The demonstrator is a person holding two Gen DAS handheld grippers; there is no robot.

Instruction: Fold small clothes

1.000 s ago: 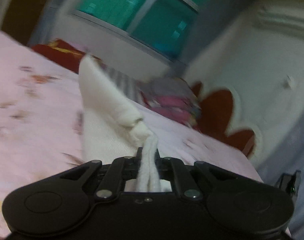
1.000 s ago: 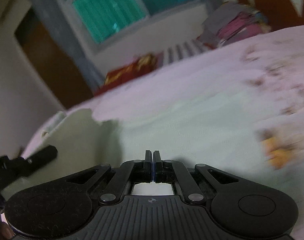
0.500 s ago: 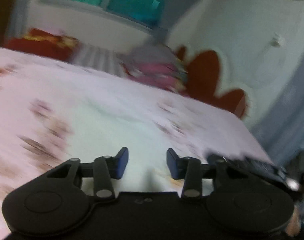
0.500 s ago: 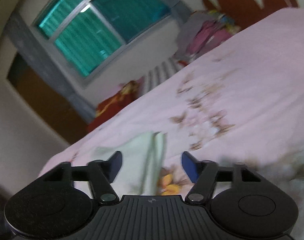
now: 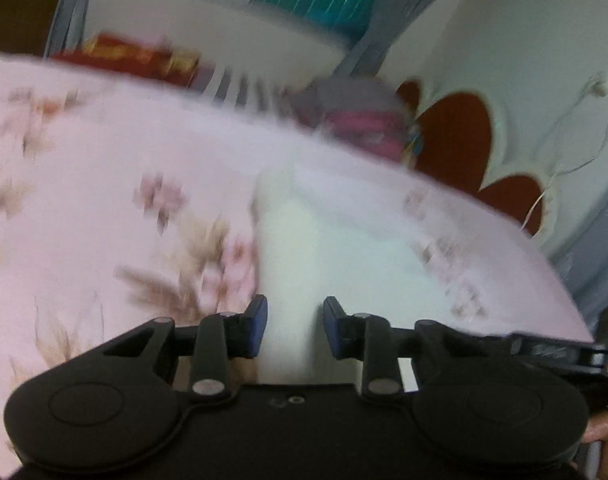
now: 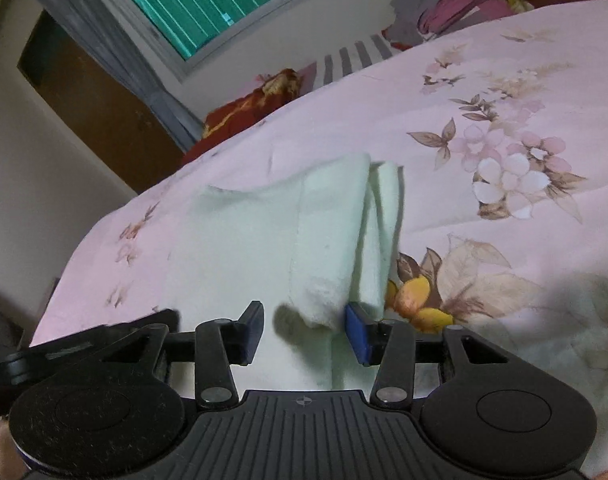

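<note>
the pale cloth (image 6: 280, 232) lies flat on the bed (image 6: 504, 92), on its pink flowered cover, and every place here is taken from that cloth. it looks already doubled over: a folded layer runs along its right side, with a narrow second strip (image 6: 384, 224) standing just beside that edge and a ragged near corner hanging toward the right gripper (image 6: 300, 330). the right gripper sits at the cloth's near edge with its jaws parted to a middling gap; they have just been opening and now close on nothing, the ragged corner lying just beyond the fingertips rather than pinched. the left gripper (image 5: 294, 330) comes at the cloth's near end from the other side; in its blurred view the pale cloth (image 5: 292, 248) runs away ahead of it, and its jaws stand at a narrower gap, having just eased inward a little, with the cloth showing between them but no pad pressing on it. the cloth looks soft, light and limp, likely a knit or towelling, so it should sag and slide when lifted by one point. a sound hold would be a pinch through both layers at the near corners, one gripper to each, keeping the folded edge aligned.
</note>
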